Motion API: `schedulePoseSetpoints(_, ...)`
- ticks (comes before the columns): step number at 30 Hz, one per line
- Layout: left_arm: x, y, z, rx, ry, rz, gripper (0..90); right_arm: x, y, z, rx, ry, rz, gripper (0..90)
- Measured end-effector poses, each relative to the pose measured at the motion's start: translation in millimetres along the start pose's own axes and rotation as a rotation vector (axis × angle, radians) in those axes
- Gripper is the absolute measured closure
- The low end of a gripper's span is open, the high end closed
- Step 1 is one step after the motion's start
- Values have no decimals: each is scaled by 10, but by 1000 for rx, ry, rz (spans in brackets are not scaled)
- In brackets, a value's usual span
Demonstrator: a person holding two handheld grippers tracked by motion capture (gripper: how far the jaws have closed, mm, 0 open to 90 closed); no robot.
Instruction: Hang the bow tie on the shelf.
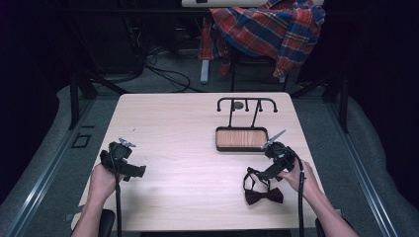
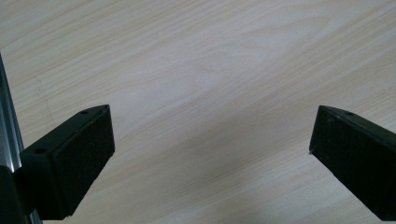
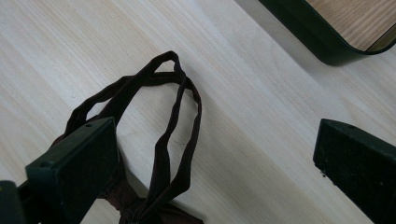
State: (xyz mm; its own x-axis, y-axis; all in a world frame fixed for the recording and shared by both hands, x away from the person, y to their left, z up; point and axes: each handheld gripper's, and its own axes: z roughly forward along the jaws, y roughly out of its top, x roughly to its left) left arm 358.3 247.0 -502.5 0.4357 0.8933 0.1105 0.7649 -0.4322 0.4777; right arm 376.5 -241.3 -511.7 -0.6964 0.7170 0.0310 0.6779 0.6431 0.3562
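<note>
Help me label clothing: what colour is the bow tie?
Dark maroon bow tie, clearest in the high view.

Looks like a lab / recording rig, not a home: lone wooden table (image 1: pixel 168 128) in a dark room w/ black surrounds, grey carpet, alu rails on the floor (image 1: pixel 47 168). Cable bundle (image 1: pixel 163 71) behind the table (plaid shirt (image 1: pixel 269 27) over a chair).

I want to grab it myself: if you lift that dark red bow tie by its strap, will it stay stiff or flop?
Probably flop. The dark red fabric bow tie has a thin strap loop lying in soft, uneven curves on the pale wooden table, so it would likely dangle. It looks light. The cloth seems unlikely to slip.
</note>
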Motion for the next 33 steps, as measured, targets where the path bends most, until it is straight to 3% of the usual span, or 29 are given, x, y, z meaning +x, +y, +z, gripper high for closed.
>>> schedulePoseSetpoints(4,-5,1,4,-1,1,1,1,12,17,59,-3,-11,1,33)
schedulePoseSetpoints(5,-5,2,3,-1,1,1,1,17,28,79,10,-7,-12,149)
schedulePoseSetpoints(8,-4,2,3,-1,1,1,1,35,36,105,10,-12,-15,165)
schedulePoseSetpoints(11,-7,2,3,0,2,0,1,71,58,152,11,-4,-21,325)
schedulePoseSetpoints(12,-7,2,3,0,2,1,1,71,58,152,11,-4,-21,325)
schedulePoseSetpoints(15,-8,2,3,0,2,1,1,88,77,202,21,9,-15,434)
schedulePoseSetpoints(28,-9,2,3,3,4,1,1,118,98,292,95,5,-40,618)
schedulePoseSetpoints(33,-11,2,4,4,4,2,1,132,94,312,110,3,-46,745)
